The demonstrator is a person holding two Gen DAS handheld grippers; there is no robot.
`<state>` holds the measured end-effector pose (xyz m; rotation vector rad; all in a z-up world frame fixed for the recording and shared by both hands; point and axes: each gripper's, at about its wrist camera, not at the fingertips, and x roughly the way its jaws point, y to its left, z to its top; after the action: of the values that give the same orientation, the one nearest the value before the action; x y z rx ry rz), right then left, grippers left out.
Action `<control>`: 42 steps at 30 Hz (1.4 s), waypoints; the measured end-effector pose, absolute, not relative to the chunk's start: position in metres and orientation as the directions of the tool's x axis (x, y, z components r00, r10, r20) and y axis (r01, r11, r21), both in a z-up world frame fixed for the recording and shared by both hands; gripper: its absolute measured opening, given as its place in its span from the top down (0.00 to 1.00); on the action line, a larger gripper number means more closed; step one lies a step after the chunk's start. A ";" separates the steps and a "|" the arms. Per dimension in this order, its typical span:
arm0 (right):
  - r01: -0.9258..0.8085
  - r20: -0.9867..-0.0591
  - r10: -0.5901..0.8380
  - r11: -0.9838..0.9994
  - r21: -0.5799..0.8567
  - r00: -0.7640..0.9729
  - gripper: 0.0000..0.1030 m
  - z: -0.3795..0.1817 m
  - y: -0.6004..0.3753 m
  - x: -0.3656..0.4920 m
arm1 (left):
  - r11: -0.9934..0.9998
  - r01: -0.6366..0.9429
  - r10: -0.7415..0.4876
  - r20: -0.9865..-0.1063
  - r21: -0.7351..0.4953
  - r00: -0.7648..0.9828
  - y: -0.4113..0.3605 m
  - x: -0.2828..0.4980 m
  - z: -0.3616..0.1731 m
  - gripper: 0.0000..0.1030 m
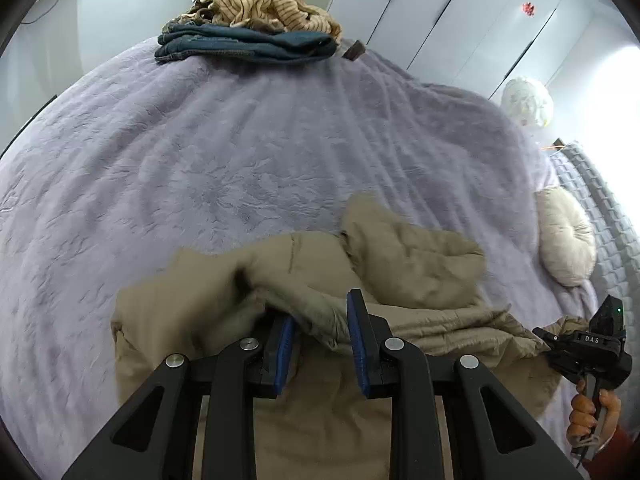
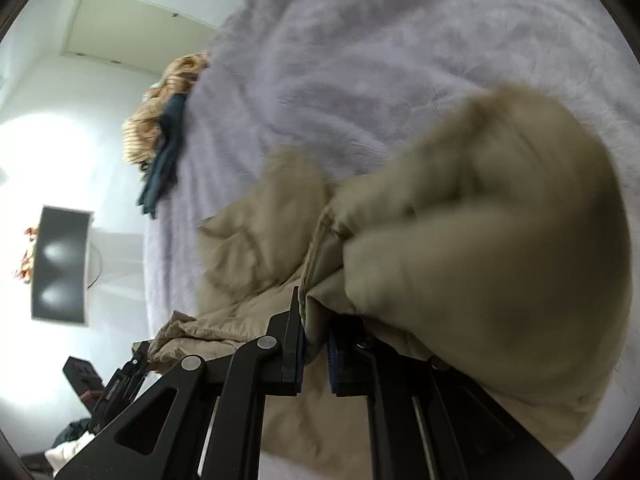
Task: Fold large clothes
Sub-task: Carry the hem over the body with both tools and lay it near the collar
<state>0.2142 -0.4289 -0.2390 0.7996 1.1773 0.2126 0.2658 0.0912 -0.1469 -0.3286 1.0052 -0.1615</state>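
Note:
A large tan padded jacket (image 1: 400, 264) lies crumpled on the lilac bed cover (image 1: 200, 160). My left gripper (image 1: 320, 320) is over its near edge with a thick fold of the jacket between the blue pads, gripping it. My right gripper (image 1: 556, 340) is at the jacket's right end, shut on the fabric. In the right wrist view the right gripper (image 2: 316, 332) pinches a fold of the jacket (image 2: 480, 260), which bulges up blurred to the right. The left gripper (image 2: 140, 360) shows there at the jacket's far end, holding it.
A pile of folded jeans (image 1: 244, 44) and a striped garment (image 1: 264, 4) sits at the far edge of the bed. A cream round cushion (image 1: 564, 236) and a grey quilted headboard (image 1: 608, 208) are on the right. White wardrobe doors (image 1: 460, 12) stand behind.

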 end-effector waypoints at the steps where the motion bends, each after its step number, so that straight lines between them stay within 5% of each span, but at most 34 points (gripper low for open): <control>1: 0.256 -0.740 0.541 0.710 0.656 0.399 0.91 -0.249 -0.428 0.220 | 0.945 -0.015 -0.270 -0.806 -0.326 0.528 0.089 0.273 -0.158 0.74; 11: 0.301 -0.694 0.591 0.631 0.715 0.411 0.88 -0.307 -0.430 0.239 | 0.969 -0.068 -0.170 -0.836 -0.240 0.522 0.084 0.300 -0.209 0.67; 12: 0.297 -0.696 0.591 0.635 0.713 0.407 0.84 -0.303 -0.431 0.238 | 0.975 -0.054 -0.153 -0.834 -0.214 0.531 0.081 0.297 -0.203 0.59; 13: 0.285 -0.697 0.590 0.643 0.711 0.407 0.82 -0.294 -0.433 0.237 | 0.984 -0.030 -0.132 -0.824 -0.177 0.552 0.079 0.291 -0.192 0.35; 15: 0.252 -0.694 0.582 0.660 0.707 0.424 0.59 -0.276 -0.436 0.231 | 0.988 0.004 -0.124 -0.788 -0.153 0.603 0.078 0.277 -0.172 0.24; 17: 0.189 -0.686 0.560 0.694 0.695 0.464 0.43 -0.251 -0.440 0.218 | 0.987 0.064 -0.156 -0.765 -0.149 0.625 0.077 0.265 -0.153 0.24; 19: 0.133 -0.694 0.543 0.735 0.665 0.473 0.45 -0.234 -0.437 0.207 | 0.975 0.125 -0.221 -0.754 -0.183 0.619 0.076 0.255 -0.142 0.24; 21: 0.067 -0.720 0.529 0.783 0.618 0.449 0.73 -0.228 -0.425 0.197 | 0.956 0.194 -0.292 -0.765 -0.219 0.575 0.068 0.251 -0.142 0.24; 23: 0.023 -0.746 0.529 0.810 0.586 0.404 0.81 -0.235 -0.412 0.194 | 0.936 0.268 -0.339 -0.789 -0.228 0.513 0.051 0.246 -0.153 0.24; 25: -0.023 -0.792 0.485 0.857 0.514 0.370 0.83 -0.248 -0.392 0.194 | 0.924 0.324 -0.344 -0.810 -0.202 0.476 0.032 0.242 -0.168 0.34; 32: -0.021 -0.862 0.275 0.955 0.295 0.426 0.83 -0.259 -0.414 0.188 | 0.964 0.252 -0.206 -0.833 -0.084 0.513 0.041 0.255 -0.201 0.34; 42: 0.097 -0.892 0.197 0.962 0.256 0.406 0.94 -0.301 -0.429 0.256 | 0.986 0.163 -0.067 -0.864 0.018 0.499 0.042 0.329 -0.253 0.34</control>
<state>0.2564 -0.4293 -0.3009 0.2868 1.1555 0.0639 0.3286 0.0419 -0.2534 0.1019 1.0396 -0.1391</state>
